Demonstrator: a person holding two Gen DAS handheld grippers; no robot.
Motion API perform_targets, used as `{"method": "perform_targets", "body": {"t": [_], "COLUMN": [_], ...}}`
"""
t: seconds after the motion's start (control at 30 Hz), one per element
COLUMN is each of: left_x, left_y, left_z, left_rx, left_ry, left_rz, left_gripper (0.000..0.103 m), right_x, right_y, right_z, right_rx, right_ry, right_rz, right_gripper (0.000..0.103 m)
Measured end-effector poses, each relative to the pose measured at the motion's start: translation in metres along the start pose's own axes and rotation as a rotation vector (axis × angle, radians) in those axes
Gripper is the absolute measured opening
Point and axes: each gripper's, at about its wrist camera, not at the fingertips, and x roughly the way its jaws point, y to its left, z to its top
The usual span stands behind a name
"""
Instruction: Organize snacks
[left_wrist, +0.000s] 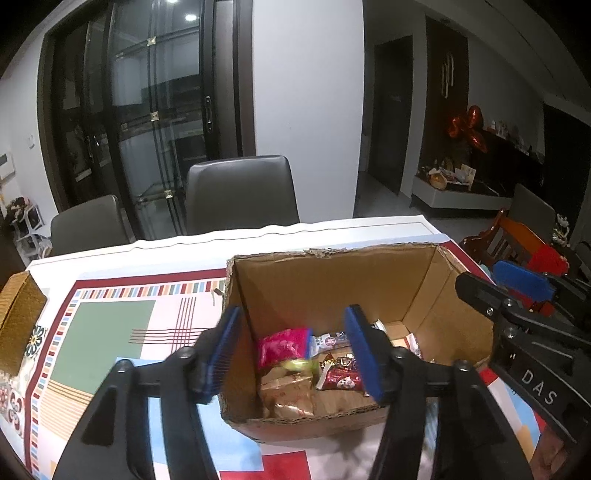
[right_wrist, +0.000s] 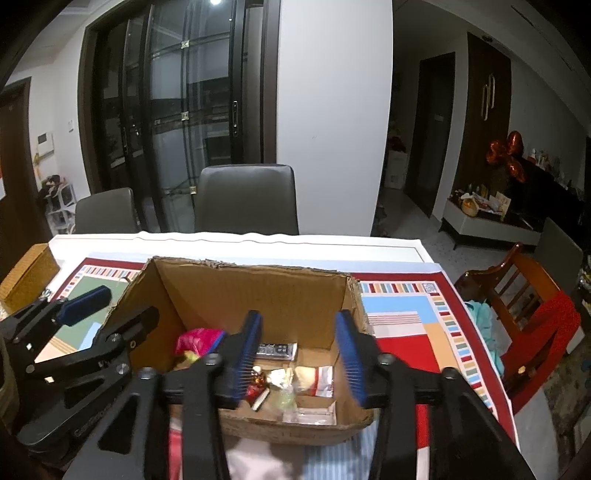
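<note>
Hovering over an open cardboard box (left_wrist: 332, 280), the left gripper (left_wrist: 295, 354) has its blue-padded jaws parted, with nothing pressed between them; one finger sits outside the box's left wall, the other above its interior. The right gripper (right_wrist: 303, 354) is poised beside it over the same box, jaws likewise spread and empty, both fingers above the near part of the box.

The box stands on a table covered by a patterned cloth (left_wrist: 110, 325) with red borders and coloured blocks. Inside the box lies a heap of snacks: a pink packet (left_wrist: 282, 347) toward the left wall, a golden wrapped pack (left_wrist: 288, 398) near the front, a small red packet (left_wrist: 341, 380) beside it, and a white-and-dark wrapper (right_wrist: 277, 349) further back. A small yellow-green item (left_wrist: 297, 365) is blurred just below the pink packet; it cannot be told whether it is resting or in the air. A brown woven box (left_wrist: 18, 321) sits at the table's left edge, well apart. Two grey chairs (right_wrist: 247, 199) stand behind the table.
</note>
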Motion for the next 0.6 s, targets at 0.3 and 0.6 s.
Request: {"method": "perform_targets", "body": {"t": [0.3,0.6], "left_x": [-0.011,-0.022], "left_y": [0.002,0.01], "left_z": [0.001,0.0], "left_rx": [-0.014,-0.033], "left_ry": [-0.025,-0.044], "left_rz": [0.052,0.077], "left_gripper": [0.078,0.085], "right_x": [-0.007,-0.017], "right_y": [-0.006,-0.008], "right_z": [0.0,0.0], "right_rx": [0.016,0.021], "right_ry": [-0.019,-0.037], "right_rz": [-0.025,-0.032], "right_gripper": [0.067,0.067]}}
